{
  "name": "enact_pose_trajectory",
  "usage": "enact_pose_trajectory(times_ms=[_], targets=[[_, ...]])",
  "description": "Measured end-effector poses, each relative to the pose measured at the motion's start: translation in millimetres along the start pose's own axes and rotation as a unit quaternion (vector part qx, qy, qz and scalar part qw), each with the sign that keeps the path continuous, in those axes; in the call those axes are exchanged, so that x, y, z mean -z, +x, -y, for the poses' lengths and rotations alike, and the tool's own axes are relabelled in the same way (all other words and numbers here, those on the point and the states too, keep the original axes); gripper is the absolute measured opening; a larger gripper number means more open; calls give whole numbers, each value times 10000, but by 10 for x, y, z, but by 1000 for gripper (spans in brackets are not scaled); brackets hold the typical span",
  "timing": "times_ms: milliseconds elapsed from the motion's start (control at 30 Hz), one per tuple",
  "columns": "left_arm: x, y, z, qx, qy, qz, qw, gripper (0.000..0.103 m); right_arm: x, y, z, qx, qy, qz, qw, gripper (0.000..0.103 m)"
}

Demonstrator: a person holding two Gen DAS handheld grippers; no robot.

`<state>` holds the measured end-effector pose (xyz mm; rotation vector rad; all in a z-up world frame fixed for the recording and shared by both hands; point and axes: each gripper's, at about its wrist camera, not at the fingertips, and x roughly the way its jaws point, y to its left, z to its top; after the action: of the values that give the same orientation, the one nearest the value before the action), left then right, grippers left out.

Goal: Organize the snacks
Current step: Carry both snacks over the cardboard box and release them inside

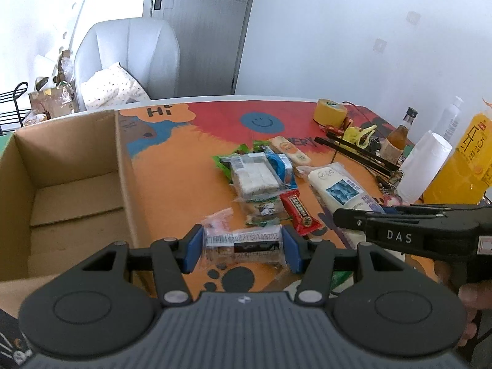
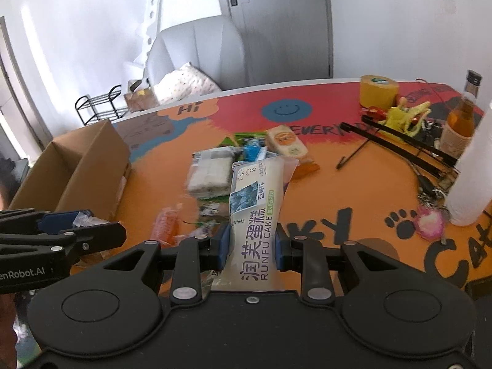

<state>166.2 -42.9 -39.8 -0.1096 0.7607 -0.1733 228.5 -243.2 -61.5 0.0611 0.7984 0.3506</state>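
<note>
Both grippers loaded! Left gripper (image 1: 243,250) clamped across a small clear-wrapped snack bar with a printed date strip (image 1: 243,246), held crosswise above the table, just right of the open brown cardboard box (image 1: 77,184) at nine o'clock. Right gripper (image 2: 252,246) pinched around the waist of a long white Runfu Cake pouch (image 2: 256,212), nose pointing toward twelve. Probably light, soft, crushable cake in slick film: best gripped mid-body, gently. Loose pile of wrapped snacks (image 1: 258,178) lying at twelve to one o'clock on the orange-and-red cartoon-print tablecloth (image 1: 184,160). Farther out at one to two o'clock, yellow tape roll (image 1: 330,112), amber glass bottle (image 1: 399,136). Beyond at eleven, white armchair (image 1: 129,58), grey door (image 1: 200,0).
</note>
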Motion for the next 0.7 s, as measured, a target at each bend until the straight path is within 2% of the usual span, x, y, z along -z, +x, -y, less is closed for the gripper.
enact_pose_trajectory(times_ms=[300,500,700], targets=[[-223,-204,-224,-8,-53,62,10000,54,-278,17,-237,-177,-123,-183,9996,27],[-328,-319,-395,-2,-175,110,9998,54,-422,64,-507,-645,-200,-481,9966,27],[-381,-415,-645,-198,-356,176,9990,54,-566,49,-837,-864,-408,-328,9949,27]])
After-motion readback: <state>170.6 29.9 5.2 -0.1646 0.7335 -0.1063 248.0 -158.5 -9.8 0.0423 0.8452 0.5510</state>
